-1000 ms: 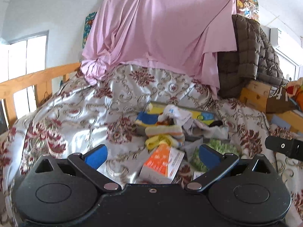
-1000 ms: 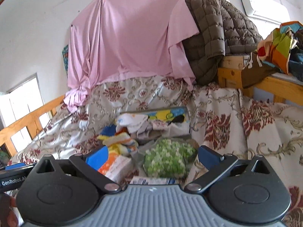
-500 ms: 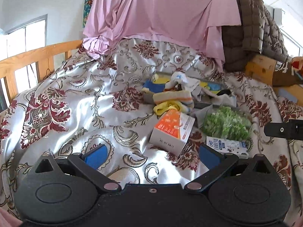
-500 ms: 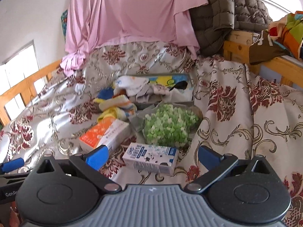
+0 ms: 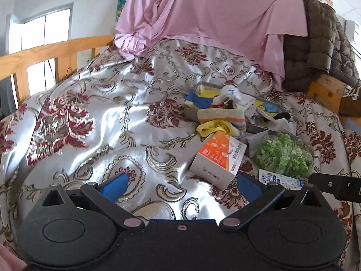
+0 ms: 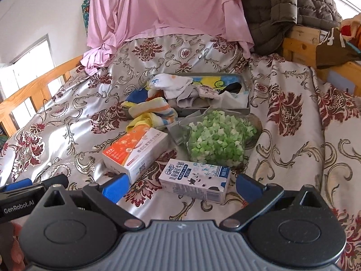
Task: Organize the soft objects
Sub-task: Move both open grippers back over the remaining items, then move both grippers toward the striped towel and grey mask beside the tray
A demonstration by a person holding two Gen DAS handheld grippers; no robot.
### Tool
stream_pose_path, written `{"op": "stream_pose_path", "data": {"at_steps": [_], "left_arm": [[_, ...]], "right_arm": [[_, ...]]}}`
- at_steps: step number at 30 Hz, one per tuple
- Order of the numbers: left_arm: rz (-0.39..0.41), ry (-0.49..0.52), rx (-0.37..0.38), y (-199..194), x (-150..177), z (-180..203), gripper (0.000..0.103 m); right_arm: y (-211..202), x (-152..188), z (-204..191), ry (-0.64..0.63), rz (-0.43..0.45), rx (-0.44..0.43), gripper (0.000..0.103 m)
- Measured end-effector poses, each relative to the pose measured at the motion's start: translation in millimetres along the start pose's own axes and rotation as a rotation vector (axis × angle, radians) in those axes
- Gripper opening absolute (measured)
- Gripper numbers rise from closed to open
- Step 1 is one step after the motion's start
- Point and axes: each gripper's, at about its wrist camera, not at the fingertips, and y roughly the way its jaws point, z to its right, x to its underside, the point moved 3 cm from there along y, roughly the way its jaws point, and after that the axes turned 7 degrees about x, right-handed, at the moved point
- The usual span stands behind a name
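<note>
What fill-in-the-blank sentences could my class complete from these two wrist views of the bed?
1. The bag behind the milk carton holds small pieces coloured ____.
2. Both the left gripper and the right gripper have their jaws ____.
3. The white socks lie in a shallow ____.
4. The top of the box beside the carton is white and ____.

Missing words: green; open; tray; orange
</note>
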Motion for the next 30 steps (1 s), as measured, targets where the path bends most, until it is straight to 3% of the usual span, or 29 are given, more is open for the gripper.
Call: {"op": "stream_pose_path", "data": {"at_steps": [9, 30], "left_arm": [[-0.01, -0.058, -0.023, 7, 3, -8, 0.102], [-0.014, -0.041, -0.055, 10, -6, -9, 0.102]], "right_arm": [[6, 1, -5, -0.011, -0.014, -0.001, 0.103], [15, -6, -8, -0.031, 0.032, 0.006, 0.103]]}}
